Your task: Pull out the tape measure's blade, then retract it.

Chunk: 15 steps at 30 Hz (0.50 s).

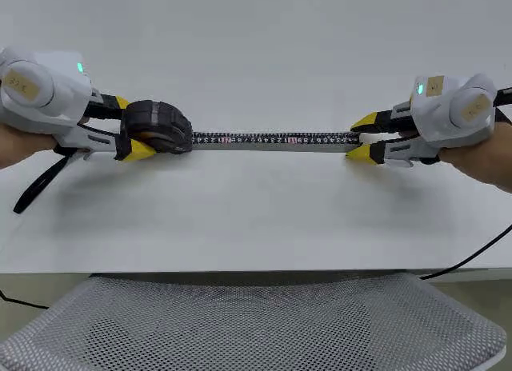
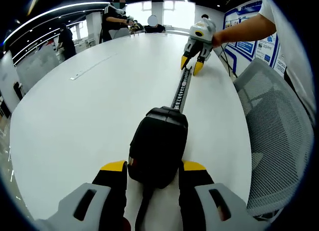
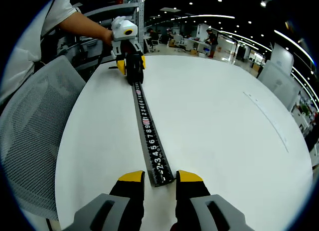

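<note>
A black tape measure case [image 1: 158, 126] sits at the left of the white table [image 1: 256, 211], and my left gripper [image 1: 132, 128] is shut on it from the left. In the left gripper view the case [image 2: 158, 145] fills the space between the yellow-tipped jaws of that gripper [image 2: 152, 167]. The dark numbered blade [image 1: 272, 138] runs rightwards out of the case. Its end lies between the yellow tips of my right gripper [image 1: 362, 137], which is shut across the blade's width. In the right gripper view the blade [image 3: 148, 134] stretches away from this gripper [image 3: 160, 177] to the case [image 3: 132, 65].
A black strap [image 1: 36, 187] trails from the case over the table's left side. A grey mesh chair back [image 1: 256, 327] stands just below the table's near edge. A black cable [image 1: 472, 259] hangs off the front right. The table's far half is bare.
</note>
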### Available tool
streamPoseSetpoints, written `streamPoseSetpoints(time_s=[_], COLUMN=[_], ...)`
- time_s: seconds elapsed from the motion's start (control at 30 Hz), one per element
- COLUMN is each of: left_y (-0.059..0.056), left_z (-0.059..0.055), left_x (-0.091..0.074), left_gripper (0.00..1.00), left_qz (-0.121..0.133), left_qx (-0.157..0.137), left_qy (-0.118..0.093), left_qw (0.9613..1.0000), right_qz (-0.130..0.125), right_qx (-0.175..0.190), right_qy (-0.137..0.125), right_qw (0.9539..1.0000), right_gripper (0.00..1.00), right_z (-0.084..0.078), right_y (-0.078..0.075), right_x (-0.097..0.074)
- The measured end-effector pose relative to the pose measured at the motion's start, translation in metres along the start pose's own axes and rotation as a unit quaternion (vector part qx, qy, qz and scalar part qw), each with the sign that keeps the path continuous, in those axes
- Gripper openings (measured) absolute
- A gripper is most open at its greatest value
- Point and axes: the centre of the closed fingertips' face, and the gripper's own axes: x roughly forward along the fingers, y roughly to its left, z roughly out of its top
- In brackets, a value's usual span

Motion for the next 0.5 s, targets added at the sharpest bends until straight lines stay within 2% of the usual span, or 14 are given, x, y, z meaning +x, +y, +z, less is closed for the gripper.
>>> streamPoseSetpoints(time_s=[0.27, 0.43, 0.5], left_y=[0.0004, 0.0008, 0.0004], left_z=[-0.0007, -0.0024, -0.0034], left_x=[0.0004, -0.0050, -0.0072], left_gripper=[0.38, 0.43, 0.43], left_qz=[0.003, 0.013, 0.015], left_qx=[0.003, -0.009, -0.018], left_qy=[-0.001, -0.006, -0.009], left_qw=[1.0000, 0.9999, 0.9997], right_qz=[-0.007, -0.015, -0.015], right_qx=[0.001, 0.022, 0.046], right_qy=[-0.005, -0.018, -0.023], right_qw=[1.0000, 0.9995, 0.9986], right_gripper=[0.21, 0.26, 0.29], right_z=[0.0028, 0.0083, 0.0099], right_y=[-0.0021, -0.0026, -0.0008], right_x=[-0.0009, -0.0044, -0.0047])
